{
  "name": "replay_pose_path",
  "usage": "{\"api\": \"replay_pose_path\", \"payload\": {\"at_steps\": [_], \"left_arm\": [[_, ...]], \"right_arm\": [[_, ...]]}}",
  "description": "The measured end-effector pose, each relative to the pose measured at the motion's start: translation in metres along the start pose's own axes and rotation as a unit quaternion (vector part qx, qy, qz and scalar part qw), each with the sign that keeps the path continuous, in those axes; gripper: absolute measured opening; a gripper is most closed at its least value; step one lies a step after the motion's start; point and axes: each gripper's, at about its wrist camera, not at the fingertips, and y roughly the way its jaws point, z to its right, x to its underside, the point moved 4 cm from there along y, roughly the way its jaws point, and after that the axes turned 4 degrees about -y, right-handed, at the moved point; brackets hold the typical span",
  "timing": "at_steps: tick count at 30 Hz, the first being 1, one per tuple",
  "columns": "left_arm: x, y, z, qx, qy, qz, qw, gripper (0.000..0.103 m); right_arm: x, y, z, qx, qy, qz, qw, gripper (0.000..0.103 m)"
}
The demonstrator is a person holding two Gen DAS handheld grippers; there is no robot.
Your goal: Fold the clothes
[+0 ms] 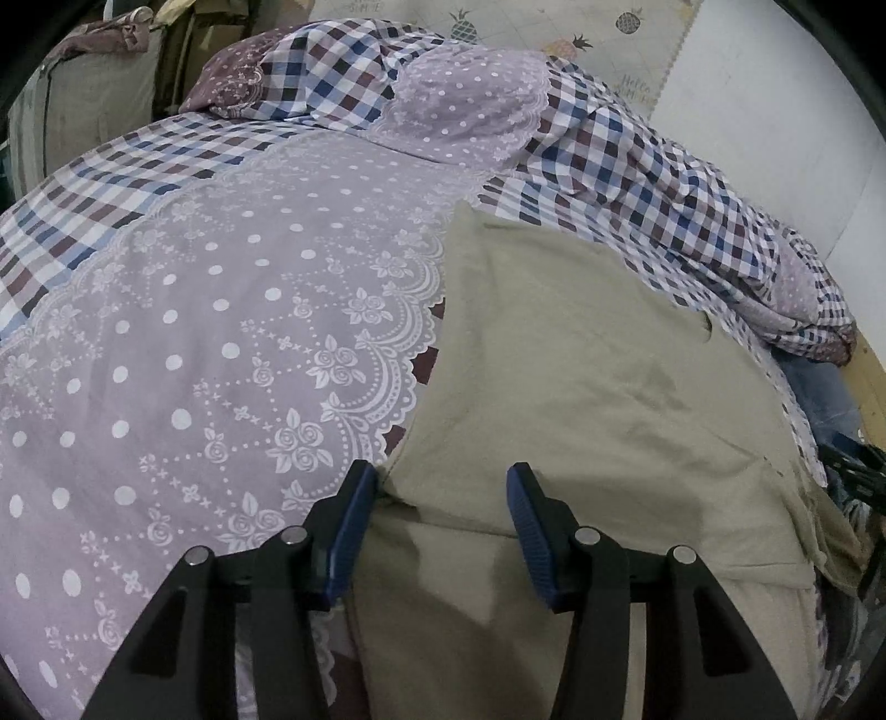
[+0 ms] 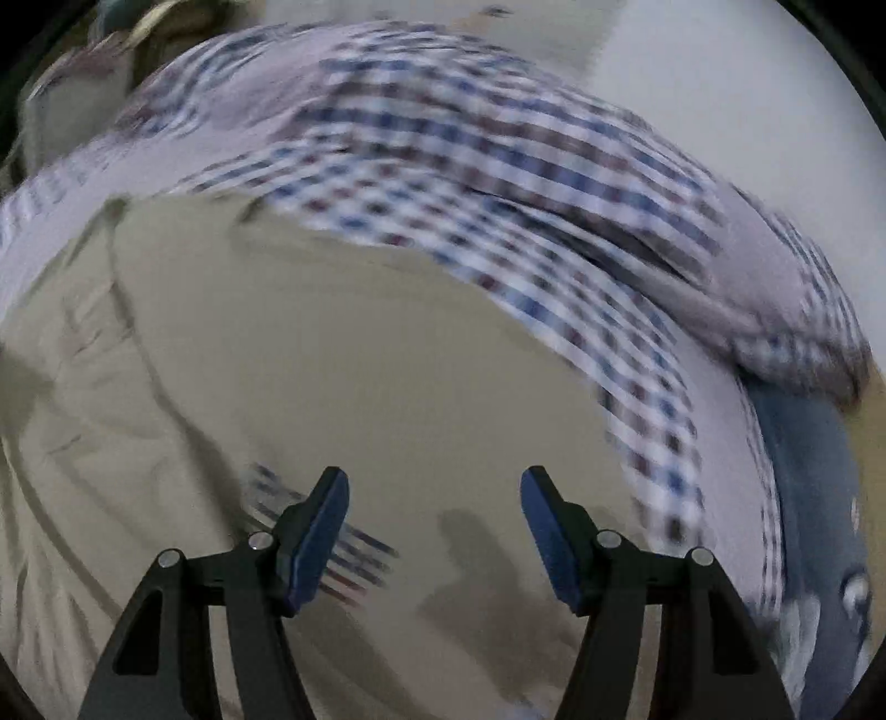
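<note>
item: left gripper (image 1: 442,501), nearest in the left wrist view. blue pads (image 1: 350,531) set apart at a middling width, pressing on nothing. khaki garment (image 1: 581,376) runs under and between them; the garment's left edge lies just inside the left pad, at about 7 o'clock of the cloth.

item: right gripper (image 2: 434,507), nearest in the right wrist view. jaws stand wide, nothing gripped; only the khaki garment (image 2: 360,343) below them. this view is smeared, so fine detail is not legible.

item: khaki garment, the task's thing. lies spread on the bed, from 6 o'clock up to roughly centre in both views; a ridge or fold crosses it near the left gripper. looks partly folded, though the exact stage cannot be told.

item: lilac bedcover (image 1: 210,343) with white dots and lace print, at 9 o'clock of the garment, touching its edge.

item: checked bedding (image 1: 653,183), bunched from 12 to 3 o'clock beyond the garment.

item: blue denim item (image 2: 803,471) at 4 o'clock, beside the checked bedding.

item: pale wall (image 1: 764,127) and pineapple-print panel (image 1: 554,27), farthest, at 1 o'clock.

handling note, as judgement: likely step is taking the near edge at two points. pinch khaki only, not the bedcover beneath; close both grippers on the same layer count; lift evenly so the fold line stays straight.
</note>
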Motion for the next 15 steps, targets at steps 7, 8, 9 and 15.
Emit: {"api": "replay_pose_path", "payload": {"at_steps": [7, 8, 9, 15], "left_arm": [[0.001, 0.000, 0.001, 0.000, 0.001, 0.002, 1.0000, 0.054], [0.001, 0.000, 0.001, 0.000, 0.001, 0.002, 1.0000, 0.054], [0.000, 0.000, 0.001, 0.000, 0.002, 0.002, 1.0000, 0.054], [0.001, 0.001, 0.003, -0.005, 0.005, 0.002, 1.0000, 0.054]], "right_arm": [[0.050, -0.034, 0.030, -0.104, 0.093, 0.007, 0.990, 0.068], [0.056, -0.037, 0.030, -0.119, 0.095, 0.004, 0.988, 0.068], [0.061, -0.041, 0.025, -0.131, 0.086, 0.009, 0.988, 0.068], [0.089, -0.053, -0.015, -0.155, -0.009, 0.016, 0.988, 0.068]]}}
